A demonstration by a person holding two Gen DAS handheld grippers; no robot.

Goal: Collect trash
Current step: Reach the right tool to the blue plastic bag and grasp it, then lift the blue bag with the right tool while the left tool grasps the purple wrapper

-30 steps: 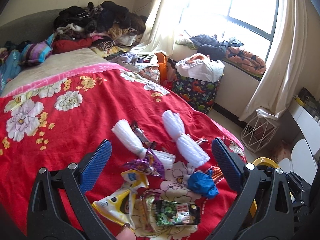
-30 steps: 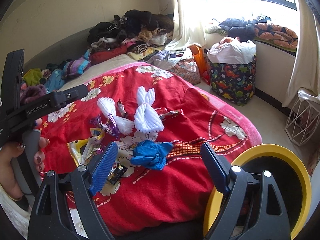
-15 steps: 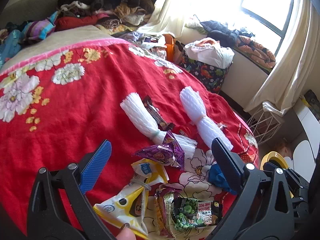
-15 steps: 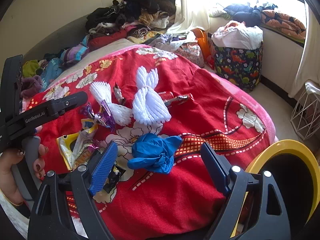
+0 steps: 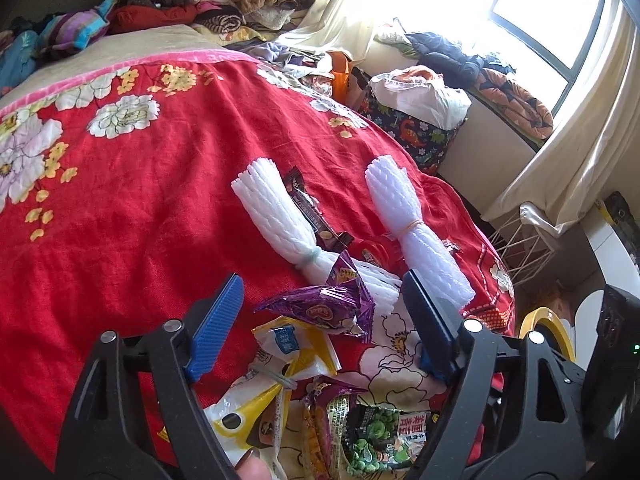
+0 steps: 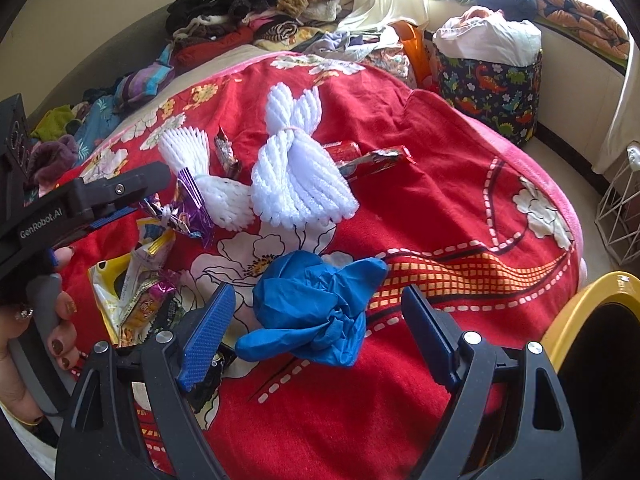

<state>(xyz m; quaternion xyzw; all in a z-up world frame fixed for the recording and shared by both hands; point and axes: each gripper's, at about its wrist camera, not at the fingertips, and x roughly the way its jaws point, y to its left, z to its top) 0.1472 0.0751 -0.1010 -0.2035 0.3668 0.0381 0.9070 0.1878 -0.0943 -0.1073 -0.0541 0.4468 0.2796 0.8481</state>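
Observation:
A crumpled purple snack wrapper (image 5: 324,308) lies on the red flowered blanket (image 5: 140,220), between the blue pads of my left gripper (image 5: 324,316). The jaws are closing, but the pads stand clear of the wrapper. Below it lie a yellow snack bag (image 5: 288,348) and a green pea packet (image 5: 376,440). Two white foam nets (image 5: 276,216) (image 5: 408,232) and a brown bar wrapper (image 5: 312,212) lie beyond. My right gripper (image 6: 318,332) is open around a balled blue glove (image 6: 312,304) without touching it. A yellow-rimmed bin (image 6: 580,304) stands at the bed's near right corner.
A red-and-silver wrapper (image 6: 368,160) lies beside the foam nets. A clothes pile (image 6: 272,8) fills the far end of the bed. A dinosaur-print basket (image 6: 492,88) and a white wire basket (image 6: 620,216) stand on the floor by the window. A hand (image 6: 36,328) holds the left gripper's handle.
Both grippers have sunk toward the bed. The left jaws have narrowed around the purple wrapper. The right gripper has closed in on the blue glove, its jaws as wide as before.

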